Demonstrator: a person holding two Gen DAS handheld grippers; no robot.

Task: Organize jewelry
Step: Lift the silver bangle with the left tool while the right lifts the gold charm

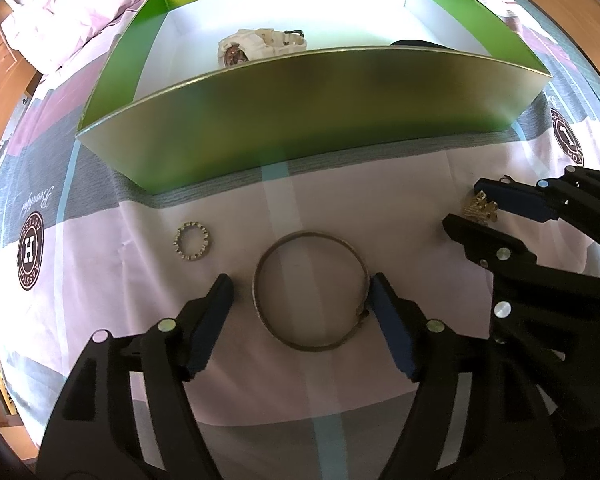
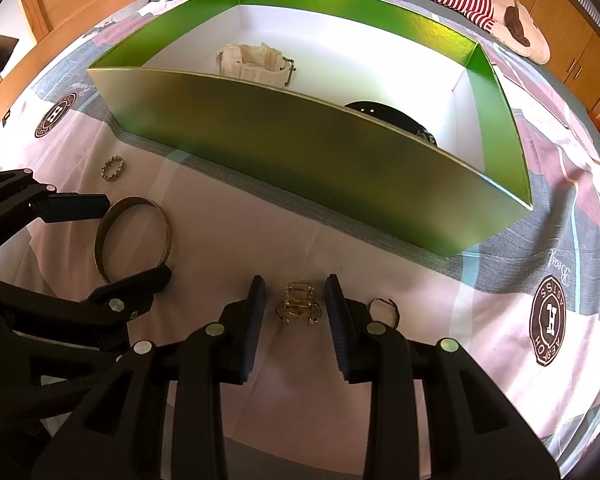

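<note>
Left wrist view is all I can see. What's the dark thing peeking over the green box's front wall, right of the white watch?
Observer: The right wrist view shows a black strap with small holes inside the green cardboard box, near its right end.
Operator: Is the other gripper squeezing the gold thing?
Observer: No. The right gripper has its jaws either side of the gold openwork clip, with gaps.
Operator: Anything hiding behind it?
Observer: A thin gold ring on the pink bedsheet, just right of the right jaw.
</note>
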